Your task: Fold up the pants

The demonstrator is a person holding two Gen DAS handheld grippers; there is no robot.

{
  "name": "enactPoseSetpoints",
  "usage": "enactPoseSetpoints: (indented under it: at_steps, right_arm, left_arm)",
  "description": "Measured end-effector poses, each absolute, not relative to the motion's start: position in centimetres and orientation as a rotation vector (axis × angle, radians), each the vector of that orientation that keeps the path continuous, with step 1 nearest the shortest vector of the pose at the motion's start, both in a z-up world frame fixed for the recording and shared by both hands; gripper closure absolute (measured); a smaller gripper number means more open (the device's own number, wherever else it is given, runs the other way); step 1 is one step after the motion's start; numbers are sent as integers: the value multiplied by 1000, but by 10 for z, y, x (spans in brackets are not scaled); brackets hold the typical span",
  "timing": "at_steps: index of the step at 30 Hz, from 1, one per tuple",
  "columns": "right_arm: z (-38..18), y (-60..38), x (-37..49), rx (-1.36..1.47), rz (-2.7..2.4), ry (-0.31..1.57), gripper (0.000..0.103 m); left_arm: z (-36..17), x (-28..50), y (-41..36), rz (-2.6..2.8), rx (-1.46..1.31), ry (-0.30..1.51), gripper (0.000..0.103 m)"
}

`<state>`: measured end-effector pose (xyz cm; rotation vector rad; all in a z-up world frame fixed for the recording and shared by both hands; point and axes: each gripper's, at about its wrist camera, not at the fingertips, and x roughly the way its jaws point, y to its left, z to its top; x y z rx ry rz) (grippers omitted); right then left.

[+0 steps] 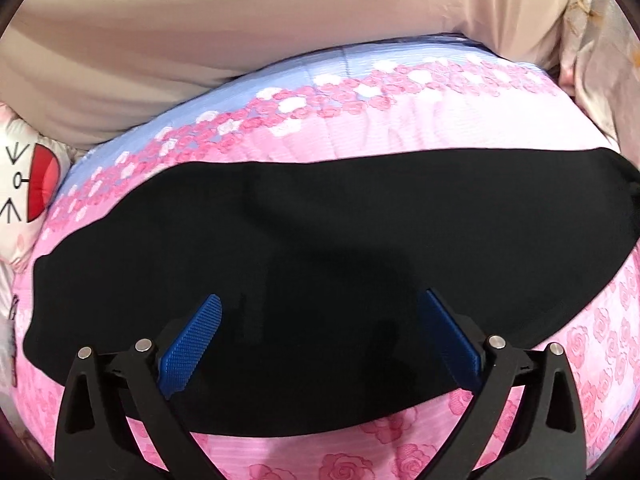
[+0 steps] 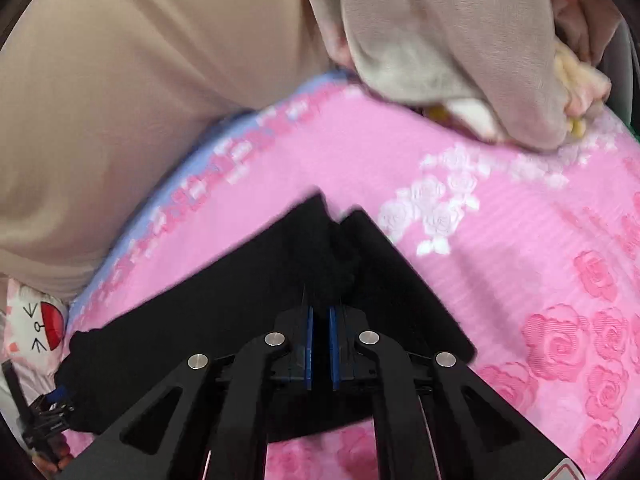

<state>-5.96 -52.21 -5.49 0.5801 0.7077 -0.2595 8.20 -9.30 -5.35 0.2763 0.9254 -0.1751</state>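
Observation:
The black pants [image 1: 320, 240] lie in a long folded band across a pink rose-patterned bedspread [image 1: 400, 136]. My left gripper [image 1: 320, 308] is open, its blue pads spread wide just above the near part of the pants. In the right wrist view my right gripper [image 2: 320, 312] is shut on a bunched fold of the pants [image 2: 248, 288] and lifts the cloth into a peak. The left gripper shows in that view at the far lower left [image 2: 52, 408], by the pants' other end.
A beige quilt [image 1: 240, 32] is heaped along the far side of the bed. A white cartoon pillow [image 1: 24, 176] lies at the left. A beige and yellow cloth heap [image 2: 460, 48] sits at the far right. The bedspread [image 2: 520, 220] stretches to the right.

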Motion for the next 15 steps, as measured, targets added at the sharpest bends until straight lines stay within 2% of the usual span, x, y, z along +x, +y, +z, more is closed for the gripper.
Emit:
enactPoseSetpoints:
  at_steps: [3,6,9,15]
  right_arm:
    - [-45,-528,-79,550,-292,692,98]
    - [-77,-543,-71,581,-315,795,95]
    - [-58,-542,-77,583,-316,753,81]
    - [-7,-490,-68,383,-303,671,80]
  left_arm:
    - [-54,85,-88,-144,257,929,5]
    - [-66,91,-91,-130,261,967,5]
    - [-74,91,-95,-119,288,983,5]
    - [-82,83,-87,-118,264,991,5]
